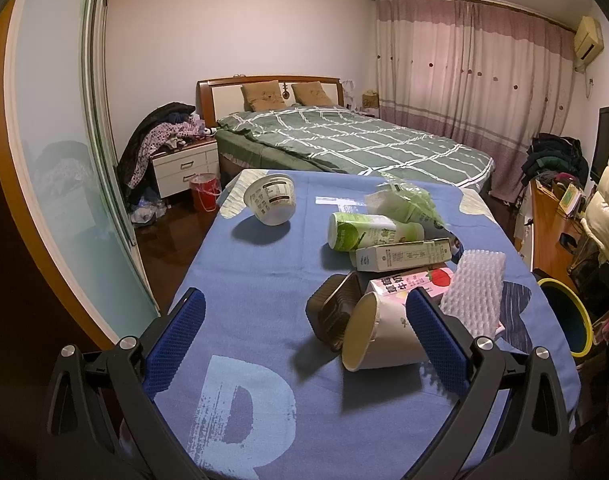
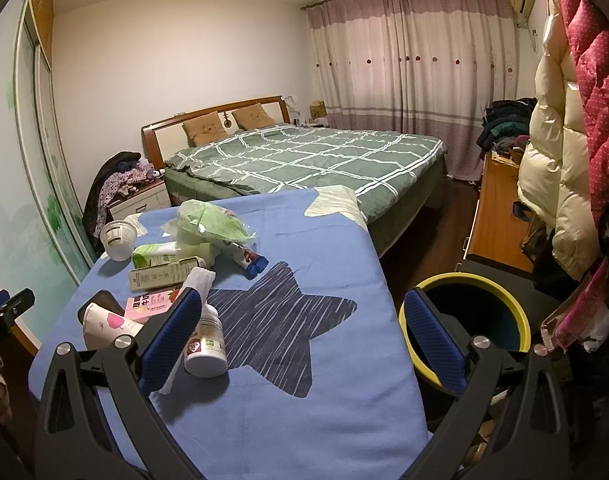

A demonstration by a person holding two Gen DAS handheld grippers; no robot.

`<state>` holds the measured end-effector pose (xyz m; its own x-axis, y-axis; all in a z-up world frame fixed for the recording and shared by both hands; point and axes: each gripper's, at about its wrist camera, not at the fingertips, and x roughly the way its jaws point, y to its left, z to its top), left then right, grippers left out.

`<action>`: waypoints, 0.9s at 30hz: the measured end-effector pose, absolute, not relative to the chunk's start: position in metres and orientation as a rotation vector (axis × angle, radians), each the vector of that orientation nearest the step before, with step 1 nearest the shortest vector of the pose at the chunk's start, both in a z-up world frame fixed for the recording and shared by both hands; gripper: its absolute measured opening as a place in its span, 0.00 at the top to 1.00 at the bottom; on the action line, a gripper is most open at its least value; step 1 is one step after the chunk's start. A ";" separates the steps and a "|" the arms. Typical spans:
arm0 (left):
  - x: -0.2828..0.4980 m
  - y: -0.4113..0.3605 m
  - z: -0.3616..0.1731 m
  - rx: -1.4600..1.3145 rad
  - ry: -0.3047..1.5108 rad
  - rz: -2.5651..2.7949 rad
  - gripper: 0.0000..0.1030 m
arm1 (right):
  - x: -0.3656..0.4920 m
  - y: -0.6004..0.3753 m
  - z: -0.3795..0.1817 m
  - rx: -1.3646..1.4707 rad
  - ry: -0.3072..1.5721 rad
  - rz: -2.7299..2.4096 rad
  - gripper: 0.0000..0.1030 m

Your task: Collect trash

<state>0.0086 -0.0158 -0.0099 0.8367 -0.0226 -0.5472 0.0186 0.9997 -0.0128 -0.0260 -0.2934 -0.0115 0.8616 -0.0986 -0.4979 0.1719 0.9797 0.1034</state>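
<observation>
Both grippers wide open and empty over a crowded pile, with the bin off the table's right edge.

Nearest the left gripper [image 1: 304,336], jaws spread wide and holding nothing, lies a tipped paper cup [image 1: 378,336] leaning on a dark brown tray [image 1: 334,314]; pinch the cup near its open rim and it may crush or roll. The right gripper [image 2: 302,340], equally agape and empty, sits just beside a white pill bottle [image 2: 206,340] standing on the blue tablecloth [image 2: 344,380]; a careless finger could topple it. Behind come the pink strawberry milk carton [image 1: 414,282], white foam wrap [image 1: 474,292], a long carton [image 1: 404,256] and a green bottle [image 1: 364,232], all touching, so lifting one may drag its neighbours. Further off, the white tub [image 1: 270,200] stands alone. The yellow-rimmed bin [image 2: 464,320] sits low beside the table, so an early release would miss it.
</observation>
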 end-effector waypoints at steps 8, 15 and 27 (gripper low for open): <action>0.010 -0.014 -0.012 -0.008 0.582 -0.023 0.04 | -0.026 -0.293 -0.012 0.146 0.513 -0.143 0.06; 0.010 -0.013 -0.012 -0.010 0.582 -0.024 0.04 | -0.025 -0.293 -0.011 0.147 0.511 -0.143 0.06; 0.012 -0.013 -0.016 -0.011 0.589 -0.024 0.04 | -0.022 -0.291 -0.012 0.146 0.515 -0.140 0.06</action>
<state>0.0122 -0.0134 -0.0159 0.8313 -0.0258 -0.5552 0.0195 0.9997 -0.0174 -0.0225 -0.2911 -0.0119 0.8609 -0.0961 -0.4995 0.1697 0.9800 0.1040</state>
